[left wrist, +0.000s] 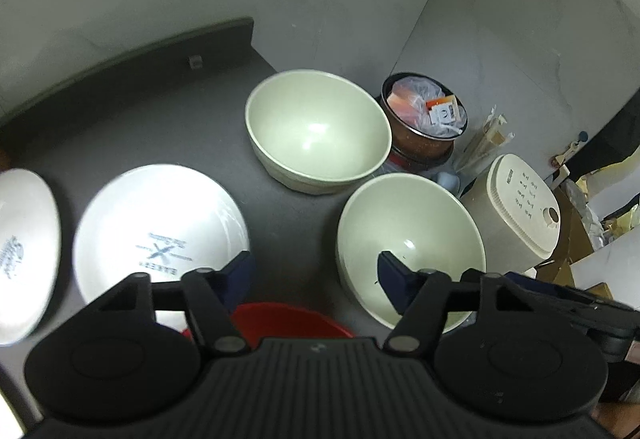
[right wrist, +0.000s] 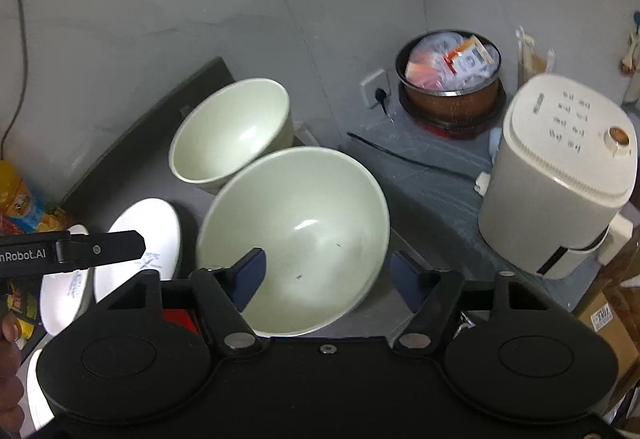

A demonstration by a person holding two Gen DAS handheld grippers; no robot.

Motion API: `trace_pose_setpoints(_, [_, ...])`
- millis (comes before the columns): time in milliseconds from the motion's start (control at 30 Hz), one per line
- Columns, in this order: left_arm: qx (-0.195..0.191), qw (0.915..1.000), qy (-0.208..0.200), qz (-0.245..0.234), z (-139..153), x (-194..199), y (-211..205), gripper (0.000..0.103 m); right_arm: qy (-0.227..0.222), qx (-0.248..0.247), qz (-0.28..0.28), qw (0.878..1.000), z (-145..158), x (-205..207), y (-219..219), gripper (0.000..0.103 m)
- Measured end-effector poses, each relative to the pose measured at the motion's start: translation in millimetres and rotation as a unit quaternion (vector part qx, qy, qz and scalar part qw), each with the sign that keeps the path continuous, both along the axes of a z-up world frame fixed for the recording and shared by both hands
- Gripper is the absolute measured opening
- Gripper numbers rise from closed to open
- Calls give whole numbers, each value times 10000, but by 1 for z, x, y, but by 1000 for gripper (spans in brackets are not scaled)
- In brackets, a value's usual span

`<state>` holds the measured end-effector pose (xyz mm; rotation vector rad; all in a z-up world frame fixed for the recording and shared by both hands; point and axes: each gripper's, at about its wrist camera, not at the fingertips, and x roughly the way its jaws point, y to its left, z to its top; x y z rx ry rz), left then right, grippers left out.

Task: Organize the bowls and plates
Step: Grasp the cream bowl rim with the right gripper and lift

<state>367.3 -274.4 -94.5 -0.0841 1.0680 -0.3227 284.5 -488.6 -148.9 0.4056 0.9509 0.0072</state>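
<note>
Two pale green bowls stand on the dark counter, a far bowl (left wrist: 318, 131) (right wrist: 232, 131) and a near bowl (left wrist: 408, 247) (right wrist: 296, 239). Two white plates lie upside down to their left, one with a printed mark (left wrist: 160, 235) (right wrist: 140, 247) and one at the edge (left wrist: 24, 255) (right wrist: 64, 295). My left gripper (left wrist: 316, 279) is open above the counter between the marked plate and the near bowl, holding nothing. My right gripper (right wrist: 328, 277) is open, with one finger over the near bowl's inside and the other outside its right rim.
A white rice cooker (left wrist: 520, 215) (right wrist: 560, 175) and a copper pot stuffed with plastic bags (left wrist: 424, 119) (right wrist: 450, 79) stand to the right. A red object (left wrist: 288, 319) lies under the left gripper. Snack packets (right wrist: 20, 207) sit far left, and a cardboard box (right wrist: 612, 315) sits low right.
</note>
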Motion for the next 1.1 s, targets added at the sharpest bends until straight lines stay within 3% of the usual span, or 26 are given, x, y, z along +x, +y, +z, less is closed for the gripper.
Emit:
trace_pose_setpoints(133, [0, 9999, 150, 9, -15, 10, -10, 61, 153, 93, -66, 9998, -14, 5, -5, 57])
trace_pose_setpoints(267, [37, 9995, 319, -12, -30, 20, -20, 59, 317, 162, -92, 9993, -29, 9, -8, 42])
trace_pose_setpoints(400, [40, 9985, 538, -57, -46, 30, -30, 58, 462, 296, -183, 9983, -43, 15, -12, 40])
trace_pose_setpoints(533, [126, 9973, 725, -42, -60, 40, -39, 44, 544, 454, -132, 9974, -54, 21, -11, 35])
trace_pose_setpoints(700, [112, 9954, 951, 61, -73, 47, -44, 25, 567, 481, -121, 9972, -62, 27, -14, 20])
trace_pose_setpoints(800, [-11, 9934, 1142, 118, -78, 49, -45, 16, 548, 613, -109, 9966, -63, 28, -19, 19])
trace_pose_setpoints(1100, [-141, 9941, 1057, 176, -65, 44, -39, 15, 286, 604, -105, 9977, -49, 25, -18, 19])
